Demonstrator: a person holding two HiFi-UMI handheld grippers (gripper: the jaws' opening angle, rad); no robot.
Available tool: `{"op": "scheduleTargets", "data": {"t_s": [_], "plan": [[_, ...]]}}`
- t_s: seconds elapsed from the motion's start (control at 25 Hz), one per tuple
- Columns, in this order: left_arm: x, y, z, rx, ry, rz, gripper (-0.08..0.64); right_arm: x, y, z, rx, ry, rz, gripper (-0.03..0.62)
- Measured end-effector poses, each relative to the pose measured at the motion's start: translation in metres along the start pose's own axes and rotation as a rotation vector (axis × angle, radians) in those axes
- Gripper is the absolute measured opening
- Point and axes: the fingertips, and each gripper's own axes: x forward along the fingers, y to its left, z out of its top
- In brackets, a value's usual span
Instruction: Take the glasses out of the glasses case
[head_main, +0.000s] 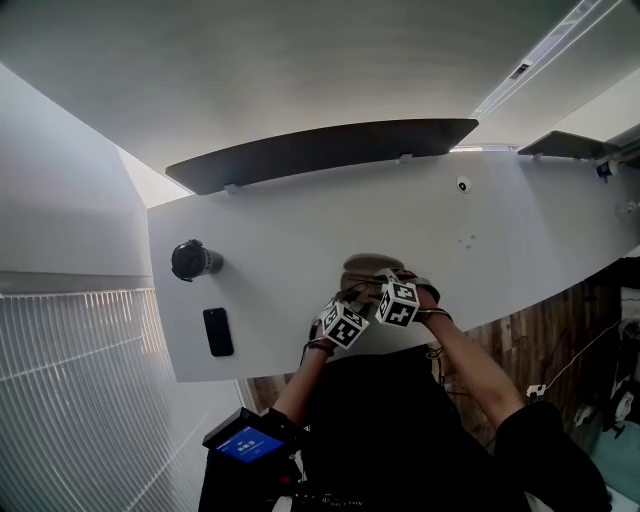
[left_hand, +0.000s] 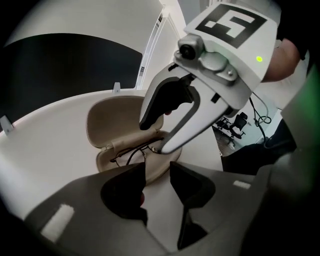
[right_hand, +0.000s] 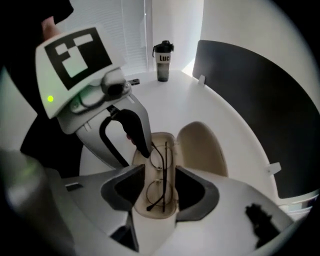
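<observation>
Your R gripper hung w/ jaws wide apart, straddling the open glasses case and gripping nothing. L gripper, jaws also apart and empty, sat just beside the case, one fingertip at its rim. Glasses lay folded inside. Lid was tipped back behind the case, bottle well beyond it.

We find the glasses case on the near middle of the table, its lid on the far side and the glasses in its tray. The left gripper and right gripper hang over it. Far left stands a bottle, with a phone nearer us. A panel lines the far edge.
</observation>
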Motion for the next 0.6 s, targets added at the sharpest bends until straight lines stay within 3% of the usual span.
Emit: {"op": "scheduleTargets", "data": {"t_s": [0.12,0.6], "plan": [[-0.002,0.000,-0.001,0.006,0.002,-0.001,0.161,0.011,-0.011,-0.006,-0.035,0.063,-0.056,0.029],[-0.001,0.001,0.001,0.000,0.005,-0.004,0.161,0.026,-0.010,-0.014,-0.095,0.118,-0.056,0.031]]}}
